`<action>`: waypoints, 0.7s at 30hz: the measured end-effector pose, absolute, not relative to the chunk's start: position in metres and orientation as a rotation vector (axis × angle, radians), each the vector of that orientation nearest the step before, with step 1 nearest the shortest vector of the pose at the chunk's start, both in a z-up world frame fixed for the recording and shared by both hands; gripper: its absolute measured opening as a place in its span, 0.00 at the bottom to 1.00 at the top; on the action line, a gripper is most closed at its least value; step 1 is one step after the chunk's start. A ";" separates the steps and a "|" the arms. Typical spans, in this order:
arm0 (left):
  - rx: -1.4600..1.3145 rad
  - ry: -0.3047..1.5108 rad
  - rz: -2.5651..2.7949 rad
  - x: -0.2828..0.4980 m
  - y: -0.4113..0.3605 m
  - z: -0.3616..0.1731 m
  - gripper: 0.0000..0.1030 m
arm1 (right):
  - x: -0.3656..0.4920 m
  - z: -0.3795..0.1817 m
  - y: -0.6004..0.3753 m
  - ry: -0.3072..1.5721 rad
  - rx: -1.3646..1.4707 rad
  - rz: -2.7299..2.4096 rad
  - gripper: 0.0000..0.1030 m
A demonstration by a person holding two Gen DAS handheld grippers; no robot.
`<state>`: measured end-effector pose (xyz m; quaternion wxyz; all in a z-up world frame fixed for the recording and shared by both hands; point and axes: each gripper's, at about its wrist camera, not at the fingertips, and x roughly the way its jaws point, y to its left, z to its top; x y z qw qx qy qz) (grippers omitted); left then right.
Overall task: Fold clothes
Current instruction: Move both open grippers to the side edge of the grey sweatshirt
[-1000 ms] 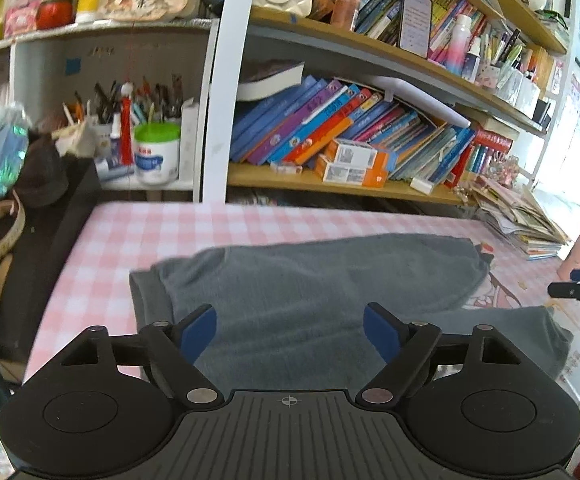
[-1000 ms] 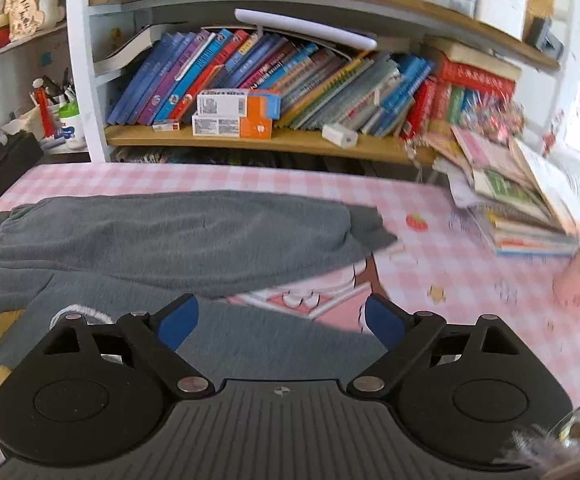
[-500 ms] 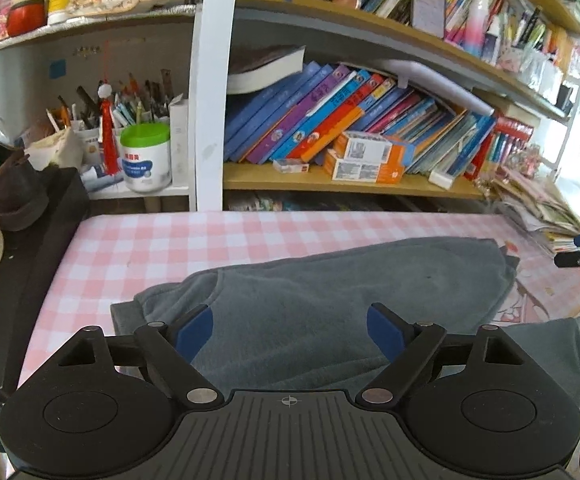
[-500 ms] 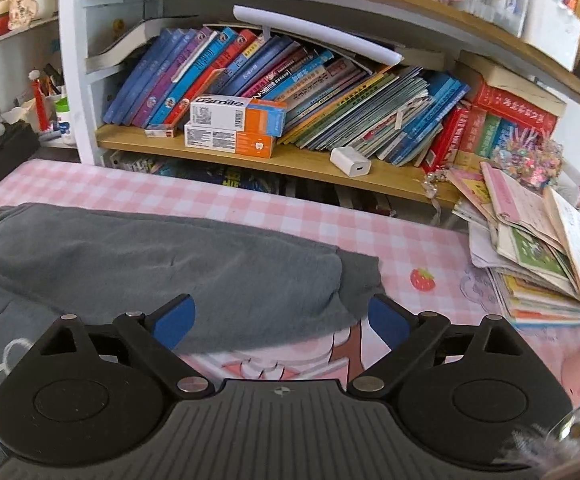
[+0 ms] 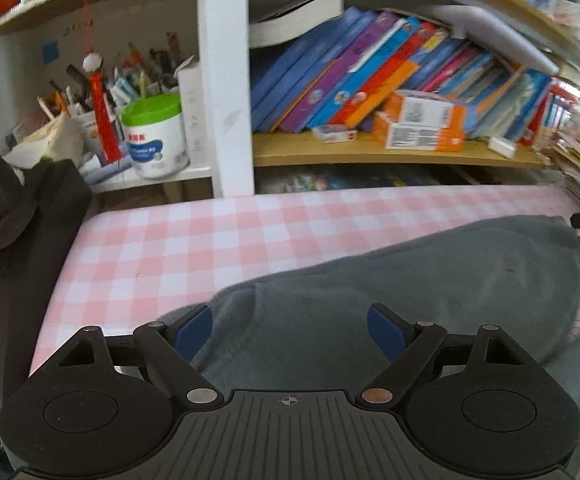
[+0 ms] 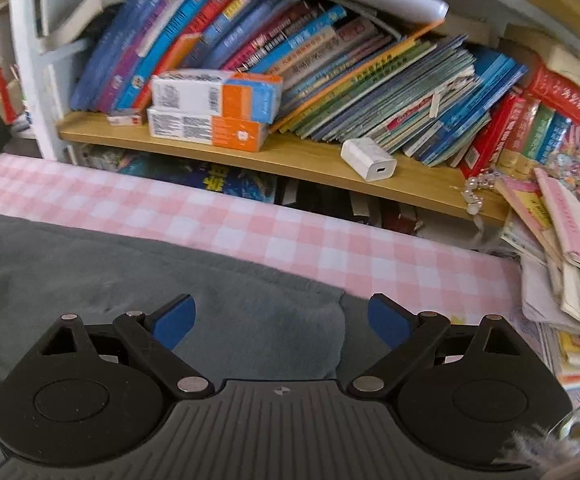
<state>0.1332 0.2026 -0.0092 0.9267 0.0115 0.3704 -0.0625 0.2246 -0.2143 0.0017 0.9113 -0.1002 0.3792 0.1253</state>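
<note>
Grey garment: flat on pink checked tablecloth, extending from 6 to 3 o'clock beneath left gripper. Left gripper: jaws wide apart, empty, above cloth. Right gripper: spread equally, empty, garment's end between jaws.

Crowded wooden bookshelf behind a pink-checked table.

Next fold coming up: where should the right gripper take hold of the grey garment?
The right gripper is best placed at the grey garment end edge just ahead, coming from above. That edge lies flat on the checked cloth, free and unobstructed.
</note>
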 end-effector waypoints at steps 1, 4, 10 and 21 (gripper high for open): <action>0.023 0.763 -0.128 0.139 0.204 -0.011 0.85 | 0.232 -0.003 -0.215 0.788 -0.206 0.264 0.89; 0.038 0.783 -0.141 0.157 0.207 -0.019 0.85 | 0.250 -0.012 -0.215 0.803 -0.205 0.288 0.88; 0.095 0.824 -0.210 0.193 0.204 -0.035 0.85 | 0.279 -0.029 -0.213 0.837 -0.225 0.333 0.88; 0.096 0.874 -0.253 0.216 0.207 -0.055 0.85 | 0.306 -0.048 -0.214 0.903 -0.245 0.389 0.79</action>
